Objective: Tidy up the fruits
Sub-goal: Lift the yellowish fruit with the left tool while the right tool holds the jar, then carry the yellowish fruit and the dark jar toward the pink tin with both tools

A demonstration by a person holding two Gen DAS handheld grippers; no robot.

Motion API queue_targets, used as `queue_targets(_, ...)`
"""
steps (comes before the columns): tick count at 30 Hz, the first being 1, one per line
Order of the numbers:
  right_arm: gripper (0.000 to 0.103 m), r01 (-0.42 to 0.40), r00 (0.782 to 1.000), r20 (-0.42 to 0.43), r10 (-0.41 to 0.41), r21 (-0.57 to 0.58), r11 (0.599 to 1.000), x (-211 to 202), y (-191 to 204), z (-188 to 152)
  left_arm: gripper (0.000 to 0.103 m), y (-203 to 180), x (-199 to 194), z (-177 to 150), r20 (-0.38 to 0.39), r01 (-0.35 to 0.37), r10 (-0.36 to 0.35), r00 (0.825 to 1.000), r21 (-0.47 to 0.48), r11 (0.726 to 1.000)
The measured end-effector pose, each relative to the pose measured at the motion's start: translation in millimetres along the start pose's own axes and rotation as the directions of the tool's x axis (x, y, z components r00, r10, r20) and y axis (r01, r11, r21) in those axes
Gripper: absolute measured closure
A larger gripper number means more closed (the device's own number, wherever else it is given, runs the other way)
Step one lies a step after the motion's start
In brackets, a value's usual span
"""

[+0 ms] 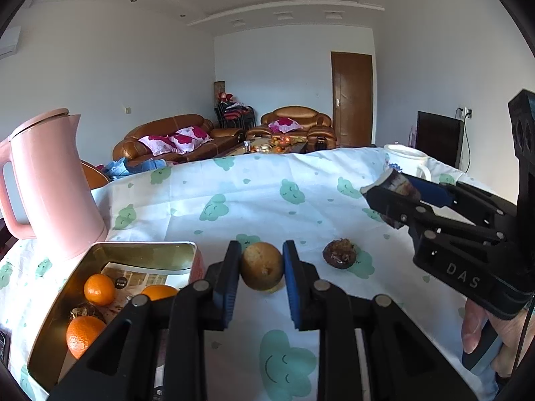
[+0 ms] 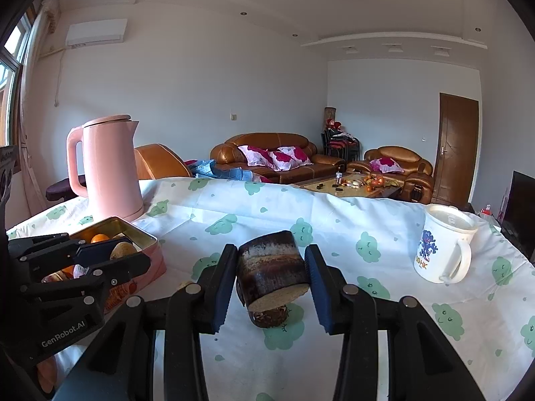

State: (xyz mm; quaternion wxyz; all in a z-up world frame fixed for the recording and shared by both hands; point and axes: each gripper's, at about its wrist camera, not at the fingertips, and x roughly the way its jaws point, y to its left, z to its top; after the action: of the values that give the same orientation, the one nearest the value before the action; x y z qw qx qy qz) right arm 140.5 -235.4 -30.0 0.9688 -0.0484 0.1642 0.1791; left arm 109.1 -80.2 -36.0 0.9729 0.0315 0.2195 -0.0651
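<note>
Two pieces are in your jaws at once. Your left gripper (image 1: 261, 265) pinches a yellowish-brown round fruit with a small stem nub (image 1: 261, 270) between its blue pads, lifted above the counter (image 1: 254, 200), which is draped in a white cloth printed with green clouds. Your right gripper (image 2: 272, 279) is clamped on a dark brown cylindrical chunk with a pale cut end (image 2: 271, 272), also held off the cloth.

Progress looks to be roughly midway. The open gold-lined rectangular tin (image 1: 110, 250) sits at the counter's left edge, just in front of the pink plastic kettle (image 1: 50, 180). It already holds three orange citrus fruits, the clearest being the one (image 1: 99, 289) nearest the tin's far wall, plus one dark brown lump (image 1: 86, 310) tucked between them; a printed leaflet lies on its floor.

What remains, as I judge it: the two held pieces, and one dark, rough, shrivelled lump (image 1: 340, 254) resting on the cloth in the counter's middle, just right of your left jaws. Nothing else loose shows near you.

One white mug with a blue figure printed on it (image 2: 443, 247) stands toward the counter's right edge, well apart from the tin and likely no part of the sorting.
</note>
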Motion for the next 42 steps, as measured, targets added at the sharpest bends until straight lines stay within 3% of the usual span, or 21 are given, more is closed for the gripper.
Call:
queue_targets(30, 0.059, -0.007, 0.998, 0.069, 0.010, -0.041, 0.999, -19.0, 8.3, -1.2, 0.077, 4.5, -20.3, -2.8, 0.105, -0.020, 0.022, 0.994, -0.027, 0.999)
queue_targets(42, 0.059, 0.009, 0.998, 0.070, -0.003, -0.079, 0.997, -19.6, 17.6, -0.4, 0.077, 5.0, -21.8, -3.1, 0.111, -0.020, 0.023, 0.994, -0.026, 0.999)
